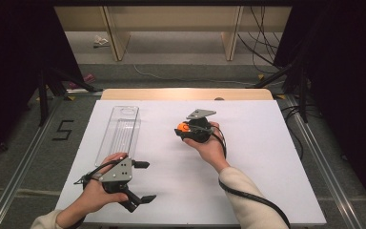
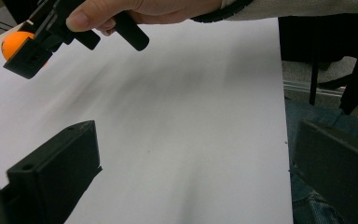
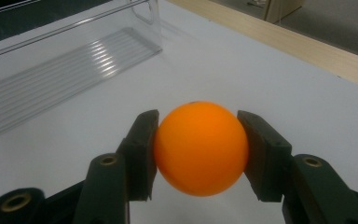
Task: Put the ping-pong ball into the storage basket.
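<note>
An orange ball (image 3: 200, 147) sits squeezed between the two black jaws of my right gripper (image 1: 183, 129), held above the middle of the white table. The same ball (image 2: 16, 42) peeks out at the top left of the left gripper view, still in that gripper. My left gripper (image 1: 143, 181) rests near the table's front left, jaws spread wide with nothing between them. A long clear plastic tray (image 1: 120, 129) lies on the left part of the table, empty, to the left of the held ball.
The white table top (image 1: 267, 157) has a wooden strip (image 1: 186, 94) along its far edge. Beyond it are wooden shelf legs, cables and dark tripod legs on the floor. A black cable (image 1: 252, 195) trails from my right gripper along the sleeve.
</note>
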Action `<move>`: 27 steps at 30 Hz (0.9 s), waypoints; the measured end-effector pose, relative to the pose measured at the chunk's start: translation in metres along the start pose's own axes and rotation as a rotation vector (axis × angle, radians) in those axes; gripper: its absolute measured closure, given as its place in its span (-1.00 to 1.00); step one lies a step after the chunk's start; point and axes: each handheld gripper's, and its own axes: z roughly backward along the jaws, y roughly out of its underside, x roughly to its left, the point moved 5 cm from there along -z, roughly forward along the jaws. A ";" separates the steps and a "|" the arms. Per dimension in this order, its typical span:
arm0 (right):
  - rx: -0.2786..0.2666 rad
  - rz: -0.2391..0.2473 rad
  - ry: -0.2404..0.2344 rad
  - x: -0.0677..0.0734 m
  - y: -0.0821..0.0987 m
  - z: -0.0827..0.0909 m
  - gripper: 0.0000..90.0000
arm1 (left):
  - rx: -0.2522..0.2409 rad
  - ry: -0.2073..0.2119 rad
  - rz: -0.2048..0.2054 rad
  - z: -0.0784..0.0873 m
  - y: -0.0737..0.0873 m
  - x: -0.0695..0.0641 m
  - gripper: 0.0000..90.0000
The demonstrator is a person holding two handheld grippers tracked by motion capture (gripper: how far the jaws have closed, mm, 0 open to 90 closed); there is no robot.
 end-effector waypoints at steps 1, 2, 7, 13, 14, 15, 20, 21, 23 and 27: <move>-0.001 0.001 -0.001 0.000 0.000 0.000 0.14 | 0.000 0.000 0.000 0.000 0.000 0.000 -0.99; -0.002 0.002 -0.003 0.001 -0.001 0.000 0.14 | 0.000 0.000 0.000 0.000 0.000 0.000 -0.99; -0.012 0.007 -0.007 0.004 -0.005 0.001 0.14 | 0.000 0.000 0.000 0.000 0.000 0.000 -0.98; -0.019 0.016 -0.015 0.008 -0.008 0.001 0.15 | 0.000 -0.001 -0.001 0.000 0.000 0.000 -0.99; -0.019 0.015 -0.015 0.009 -0.008 0.001 0.15 | 0.000 -0.001 0.000 0.000 0.000 0.000 -0.99; -0.020 0.016 -0.016 0.009 -0.009 0.001 0.14 | 0.000 0.000 -0.001 0.000 0.000 0.000 -0.98; -0.026 0.021 -0.020 0.011 -0.011 0.002 0.14 | 0.000 -0.001 -0.001 0.000 0.000 0.000 -0.99; -0.027 0.022 -0.020 0.011 -0.012 0.002 0.14 | 0.000 -0.001 -0.001 0.000 0.000 0.000 -0.99; -0.032 0.023 -0.022 0.012 -0.013 0.003 0.14 | 0.000 -0.001 -0.001 0.000 0.000 0.000 -0.99; -0.036 0.026 -0.026 0.014 -0.015 0.004 0.14 | -0.001 -0.001 -0.001 0.000 0.000 0.000 -0.99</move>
